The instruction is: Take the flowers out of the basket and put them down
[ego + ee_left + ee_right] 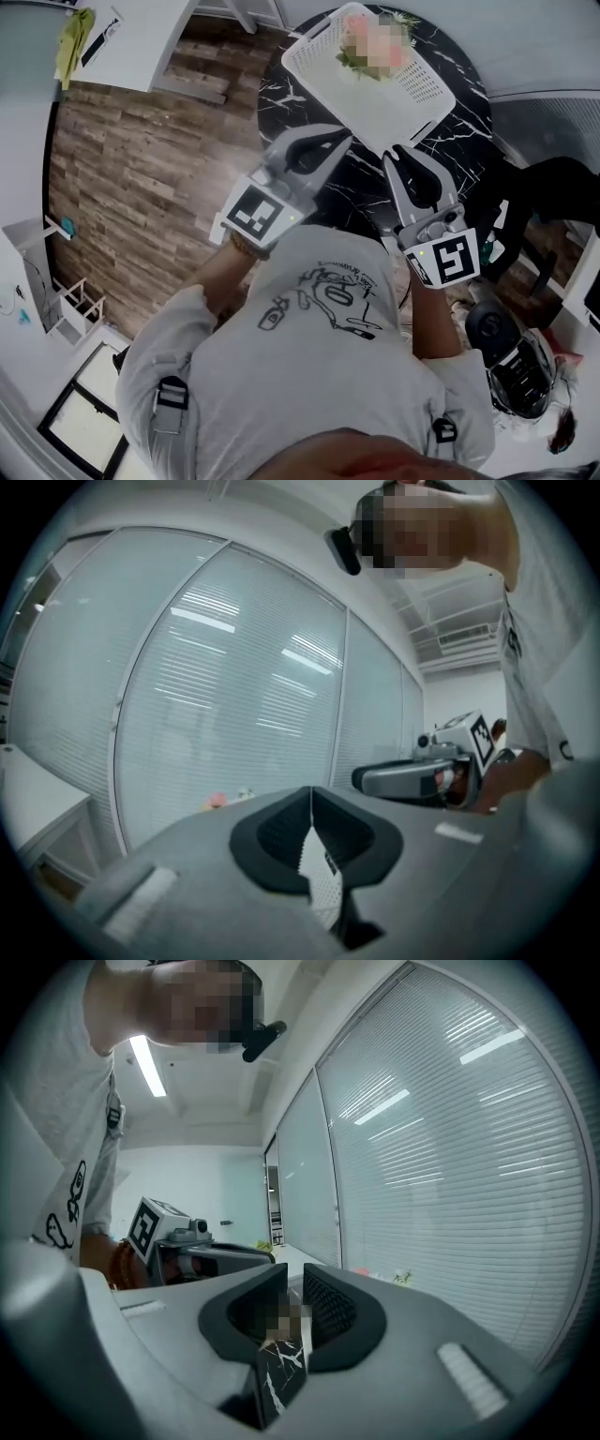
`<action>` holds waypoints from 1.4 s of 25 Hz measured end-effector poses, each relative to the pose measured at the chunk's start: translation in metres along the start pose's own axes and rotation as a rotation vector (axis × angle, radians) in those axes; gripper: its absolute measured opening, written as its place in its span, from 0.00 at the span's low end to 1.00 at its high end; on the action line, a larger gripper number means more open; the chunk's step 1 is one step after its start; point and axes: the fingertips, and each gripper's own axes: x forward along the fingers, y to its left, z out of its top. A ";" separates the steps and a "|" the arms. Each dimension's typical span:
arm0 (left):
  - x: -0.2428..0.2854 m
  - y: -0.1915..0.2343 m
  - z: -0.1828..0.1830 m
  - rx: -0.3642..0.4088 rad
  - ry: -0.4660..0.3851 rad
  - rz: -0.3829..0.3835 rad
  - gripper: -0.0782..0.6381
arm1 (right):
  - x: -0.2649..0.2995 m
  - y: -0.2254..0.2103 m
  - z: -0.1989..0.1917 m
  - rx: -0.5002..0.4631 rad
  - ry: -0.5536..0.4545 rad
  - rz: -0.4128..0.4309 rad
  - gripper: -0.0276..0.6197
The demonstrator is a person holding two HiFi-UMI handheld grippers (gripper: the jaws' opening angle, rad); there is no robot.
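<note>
Plainly, square markers (255, 212) (448, 259) label both hand-held grippers (343, 139) (405, 156) at the basket (375, 105).

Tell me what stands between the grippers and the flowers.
Only the basket's near rim: the flowers lie at its far end, beyond the left gripper and right gripper. Nothing else visible.

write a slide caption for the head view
Left gripper shut and right gripper slightly open, both pointing at a white basket holding flowers on a black marble table
</note>
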 end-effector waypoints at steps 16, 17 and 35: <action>0.049 0.085 -0.072 0.194 0.189 -0.001 0.20 | 0.060 -0.094 -0.092 -0.067 0.239 0.056 0.35; 0.051 0.091 -0.078 0.200 0.207 -0.001 0.21 | 0.064 -0.099 -0.100 -0.061 0.257 0.057 0.36; 0.099 0.156 -0.168 0.277 0.501 -0.125 0.45 | 0.127 -0.149 -0.178 -0.102 0.434 0.147 0.55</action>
